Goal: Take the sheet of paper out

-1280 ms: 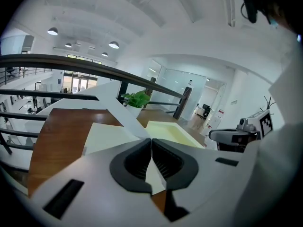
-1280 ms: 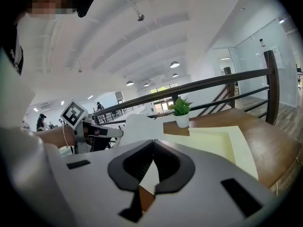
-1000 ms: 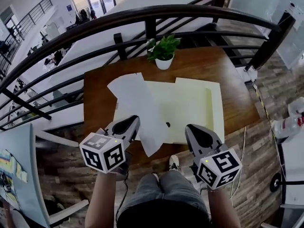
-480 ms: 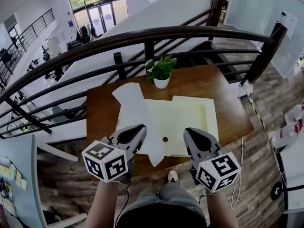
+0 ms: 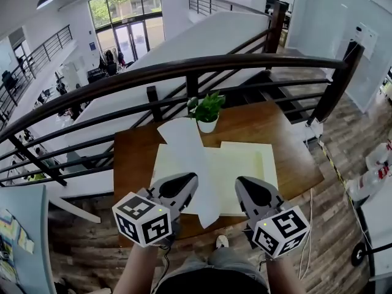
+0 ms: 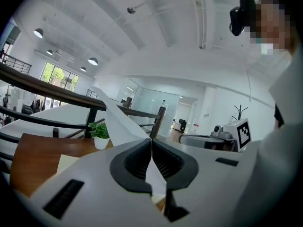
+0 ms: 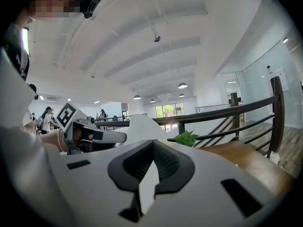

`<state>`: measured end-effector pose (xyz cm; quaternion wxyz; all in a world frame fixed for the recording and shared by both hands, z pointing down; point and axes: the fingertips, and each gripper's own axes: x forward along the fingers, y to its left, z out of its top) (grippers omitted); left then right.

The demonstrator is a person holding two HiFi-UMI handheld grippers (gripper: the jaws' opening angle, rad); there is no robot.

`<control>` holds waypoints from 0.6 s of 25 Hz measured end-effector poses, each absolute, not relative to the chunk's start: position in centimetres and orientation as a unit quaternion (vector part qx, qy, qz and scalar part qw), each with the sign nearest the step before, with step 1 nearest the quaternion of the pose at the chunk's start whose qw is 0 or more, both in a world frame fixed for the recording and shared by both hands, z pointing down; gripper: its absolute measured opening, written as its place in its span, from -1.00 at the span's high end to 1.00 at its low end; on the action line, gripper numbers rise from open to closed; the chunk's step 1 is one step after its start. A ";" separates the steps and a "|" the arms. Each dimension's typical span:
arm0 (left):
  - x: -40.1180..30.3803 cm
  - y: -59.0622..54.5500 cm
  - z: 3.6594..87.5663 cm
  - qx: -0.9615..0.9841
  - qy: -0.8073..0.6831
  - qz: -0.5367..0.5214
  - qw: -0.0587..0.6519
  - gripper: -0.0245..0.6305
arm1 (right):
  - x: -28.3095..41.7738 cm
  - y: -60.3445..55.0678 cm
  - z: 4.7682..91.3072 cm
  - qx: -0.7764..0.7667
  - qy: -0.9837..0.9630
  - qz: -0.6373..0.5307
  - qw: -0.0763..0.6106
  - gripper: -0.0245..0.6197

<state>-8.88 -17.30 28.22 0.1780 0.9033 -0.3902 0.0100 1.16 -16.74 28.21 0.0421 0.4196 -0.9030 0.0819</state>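
Observation:
A white sheet of paper (image 5: 185, 149) is held up over the wooden table (image 5: 291, 136), and my left gripper (image 5: 187, 180) is shut on its lower part. In the left gripper view the sheet (image 6: 118, 122) rises from between the shut jaws of the left gripper (image 6: 151, 143). Under it an open cream folder (image 5: 245, 164) lies flat on the table. My right gripper (image 5: 241, 183) hovers above the folder's front edge, jaws together with nothing held. In its own view the right gripper (image 7: 152, 143) is shut, and the sheet (image 7: 139, 126) shows beyond it.
A small potted plant (image 5: 207, 110) stands at the table's back edge, just behind the sheet's top. A dark metal railing (image 5: 184, 69) runs behind the table, above a drop to a lower floor. The wooden floor surrounds the table; bottles (image 5: 376, 164) stand at the right.
My left gripper has lifted the sheet off the folder and drawn it toward me, so its lower corner now hangs past the table's front edge. The right gripper rose alongside.

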 end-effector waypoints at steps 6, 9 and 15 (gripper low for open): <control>-8.4 -17.3 28.4 0.907 -0.384 0.015 0.175 0.85 | 1.4 -16.6 28.4 0.429 -0.899 0.077 0.048 0.84; -8.2 -17.2 28.6 0.907 -0.381 0.018 0.177 0.85 | 1.7 -16.6 28.7 0.437 -0.895 0.073 0.058 0.84; -8.1 -17.3 29.2 0.906 -0.380 0.017 0.185 0.85 | 1.8 -16.5 29.2 0.446 -0.889 0.083 0.066 0.84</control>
